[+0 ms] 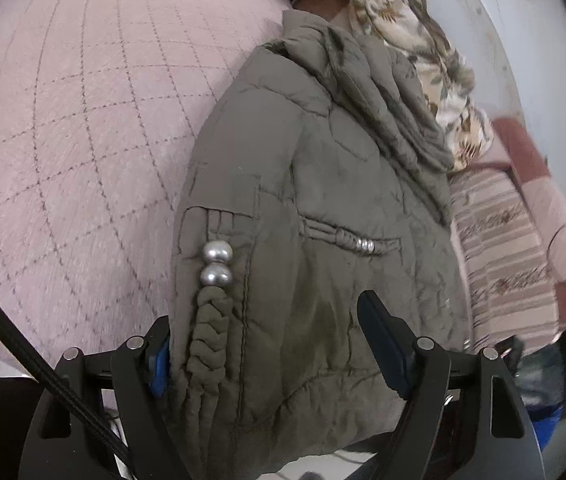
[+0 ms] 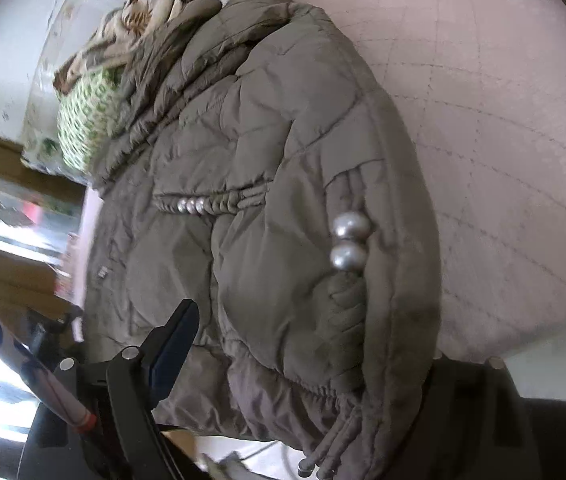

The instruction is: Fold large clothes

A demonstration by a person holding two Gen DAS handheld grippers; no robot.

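Both sets of fingers stand spread around the hem of the olive padded jacket point(image 1: 315, 200), not clamped: the left gripper point(image 1: 279, 352) and the right gripper point(image 2: 307, 364). The jacket lies folded on the pink quilted bed point(image 1: 75, 120). Judging by this, the next fold needs both closing on the hem. No readable writing.

My left gripper point(image 1: 271, 360) spread wide, fingers apart, my right gripper point(image 2: 303, 364) likewise parted, one finger hidden
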